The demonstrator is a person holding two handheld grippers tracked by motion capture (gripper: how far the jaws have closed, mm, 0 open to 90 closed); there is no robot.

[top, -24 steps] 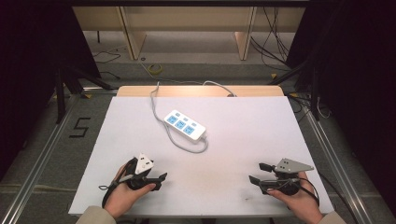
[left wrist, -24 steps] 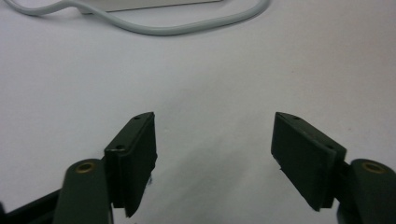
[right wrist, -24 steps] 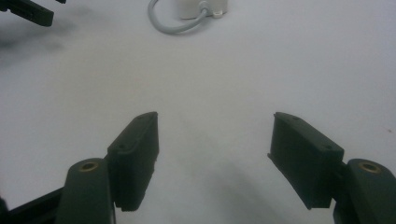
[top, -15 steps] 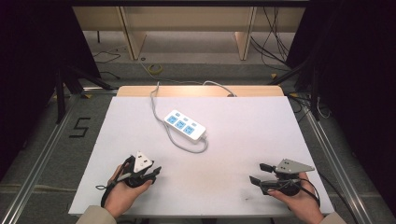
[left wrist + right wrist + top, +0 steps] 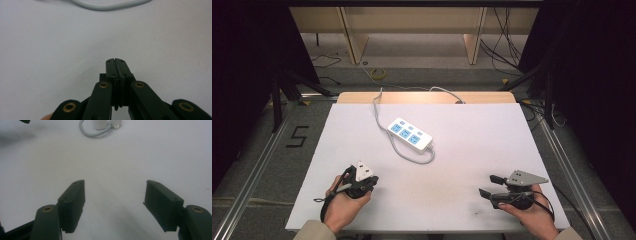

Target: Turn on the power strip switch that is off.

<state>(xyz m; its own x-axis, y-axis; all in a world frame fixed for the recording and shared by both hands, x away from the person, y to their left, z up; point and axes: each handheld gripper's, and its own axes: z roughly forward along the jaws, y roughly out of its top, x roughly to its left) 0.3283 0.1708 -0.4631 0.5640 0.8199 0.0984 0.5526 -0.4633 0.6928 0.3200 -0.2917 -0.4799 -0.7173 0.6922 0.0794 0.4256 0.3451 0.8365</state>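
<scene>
The white rectangular power strip (image 5: 411, 134) with 3 blue sockets lies flat and slanted a little beyond the middle of the pale grey surface (image 5: 462, 150), well apart from both tools. Its grey round cable (image 5: 404, 152) loops from the strip's right end back along its near side, then runs up the left side and off the far edge of the surface; in the left gripper view a curve of that cable (image 5: 110, 6) crosses the top, and in the right gripper view the loop (image 5: 93, 131) meets the strip's end (image 5: 110, 123) at the far top. The left tool (image 5: 361, 183) rests near the left front edge, held in the person's left hand (image 5: 343, 202), its 2 black jaws pressed together with nothing between them. The right tool (image 5: 490, 186) sits near the right front edge in the right hand (image 5: 532, 212), its jaws spread wide and empty over bare surface, pointing left.
</scene>
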